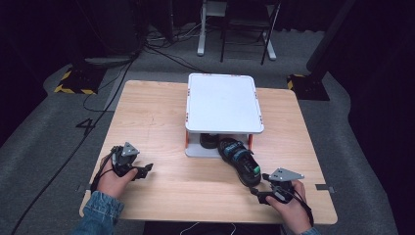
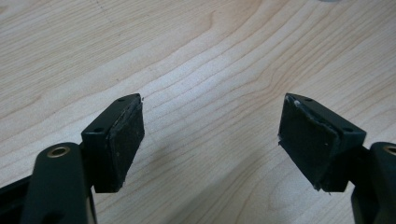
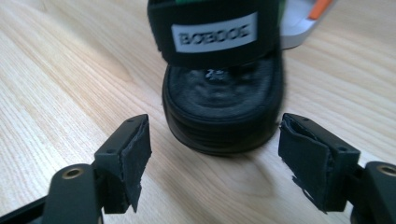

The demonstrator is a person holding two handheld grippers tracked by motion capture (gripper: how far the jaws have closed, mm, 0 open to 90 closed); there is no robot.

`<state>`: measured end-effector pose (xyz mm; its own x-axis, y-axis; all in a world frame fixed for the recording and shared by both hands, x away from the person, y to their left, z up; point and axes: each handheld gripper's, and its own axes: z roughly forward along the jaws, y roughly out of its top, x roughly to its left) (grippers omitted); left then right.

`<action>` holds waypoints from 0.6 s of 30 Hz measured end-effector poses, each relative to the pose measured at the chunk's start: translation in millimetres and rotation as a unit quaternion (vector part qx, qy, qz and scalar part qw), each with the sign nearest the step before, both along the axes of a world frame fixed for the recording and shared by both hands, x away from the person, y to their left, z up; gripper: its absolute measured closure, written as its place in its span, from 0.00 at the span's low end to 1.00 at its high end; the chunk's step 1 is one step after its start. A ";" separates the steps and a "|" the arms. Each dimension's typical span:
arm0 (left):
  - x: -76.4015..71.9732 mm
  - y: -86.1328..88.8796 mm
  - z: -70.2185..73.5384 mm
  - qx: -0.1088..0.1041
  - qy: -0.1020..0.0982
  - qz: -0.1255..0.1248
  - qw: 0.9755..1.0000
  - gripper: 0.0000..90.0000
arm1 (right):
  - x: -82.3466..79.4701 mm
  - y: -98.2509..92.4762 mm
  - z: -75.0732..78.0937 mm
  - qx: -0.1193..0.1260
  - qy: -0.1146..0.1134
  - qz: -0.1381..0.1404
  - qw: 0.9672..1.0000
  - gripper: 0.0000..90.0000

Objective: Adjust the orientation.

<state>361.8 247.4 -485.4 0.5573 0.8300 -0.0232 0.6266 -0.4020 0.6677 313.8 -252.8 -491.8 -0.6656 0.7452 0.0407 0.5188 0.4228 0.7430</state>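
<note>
Right gripper point(image 3: 215, 158), jaws apart, faces the heel of a black sandal point(image 1: 240, 164) lying half out from under the white shelf point(image 1: 222, 103); sandal not yet gripped; left gripper point(image 1: 142, 170) open, idle on the table point(image 1: 161, 117)

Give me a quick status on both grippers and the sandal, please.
Left gripper open over bare table. Right gripper open, just behind the sandal heel, not touching. Sandal's toe under the white rack. Nothing in the way.
</note>
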 end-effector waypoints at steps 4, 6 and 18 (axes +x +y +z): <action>-0.8 -0.2 -0.9 -0.003 0.002 -0.001 1.000 0.26 | 3.8 4.3 -2.3 -0.023 -0.005 -0.014 1.000 0.33; -1.2 1.0 -0.4 -0.001 0.003 -0.002 1.000 0.26 | 3.1 4.1 -1.4 -0.022 -0.005 -0.020 1.000 0.35; -2.1 -0.6 -0.7 0.001 0.003 -0.001 1.000 0.26 | -9.2 27.4 5.5 0.006 0.052 0.018 0.998 0.41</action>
